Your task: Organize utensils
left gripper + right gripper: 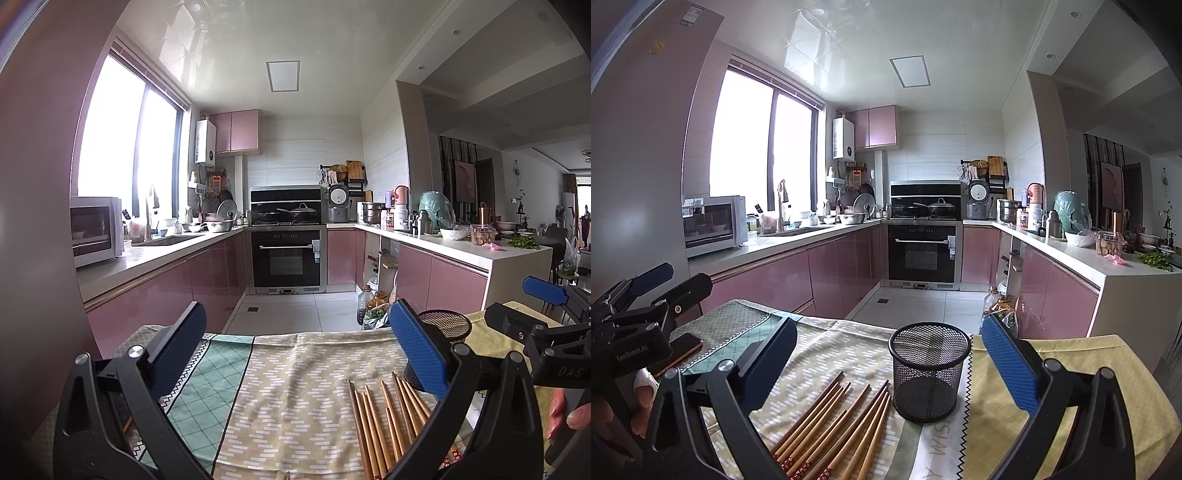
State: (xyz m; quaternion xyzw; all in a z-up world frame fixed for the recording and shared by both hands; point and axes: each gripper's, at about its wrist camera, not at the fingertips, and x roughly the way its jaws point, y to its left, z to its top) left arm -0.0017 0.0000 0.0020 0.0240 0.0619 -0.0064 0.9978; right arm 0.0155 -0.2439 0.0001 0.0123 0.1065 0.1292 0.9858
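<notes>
Nearest the right wrist camera, the right gripper (pixel 886 363) hovers with its jaws spread wide and nothing between them. Just below it, a bundle of wooden chopsticks (pixel 833 424) lies flat on the patterned tablecloth (pixel 842 347), their long axes running roughly parallel from the near edge, where the decorated red ends sit, up and to the right, with the plain tips pointing toward the black mesh holder (pixel 930 371). The holder stands upright just beyond the tips, beside them, and looks empty.

In the left wrist view, the left gripper (pixel 295 354) is likewise wide open and empty above the cloth, with the chopsticks (pixel 384 424) lying to its right, partly hidden behind its right finger.

Beyond the table, pink kitchen cabinets (pixel 842 266) flank a black oven (pixel 921 253).
</notes>
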